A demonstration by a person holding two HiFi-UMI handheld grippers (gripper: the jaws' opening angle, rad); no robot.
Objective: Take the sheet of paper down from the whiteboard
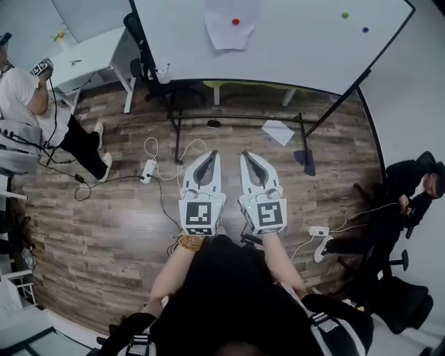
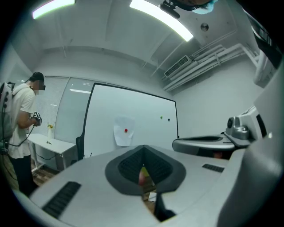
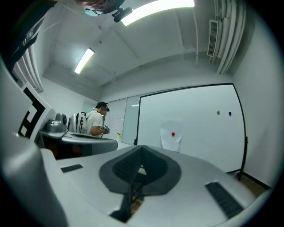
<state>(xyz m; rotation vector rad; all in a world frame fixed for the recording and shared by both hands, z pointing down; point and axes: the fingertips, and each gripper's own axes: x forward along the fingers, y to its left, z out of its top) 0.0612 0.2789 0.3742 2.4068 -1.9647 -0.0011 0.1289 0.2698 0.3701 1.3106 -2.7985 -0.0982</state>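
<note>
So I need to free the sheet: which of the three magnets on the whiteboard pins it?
The red magnet, on the sheet of paper; the green magnet and purple magnet sit on bare whiteboard to its right.

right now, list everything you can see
whiteboard: one, white with black frame, ahead
sheet of paper: one, white, on the whiteboard
red magnet: one, red, on the sheet
green magnet: one, green, board's upper right
purple magnet: one, purple, beside the green one
loose paper: one, white, floor below the board
desk: one, white, left of the board
power strip: two, white, floor, left and right
bystander: two, one in white at left, one in black at right
left gripper: one, grey-white, shut, empty
right gripper: one, grey-white, shut, empty
</note>
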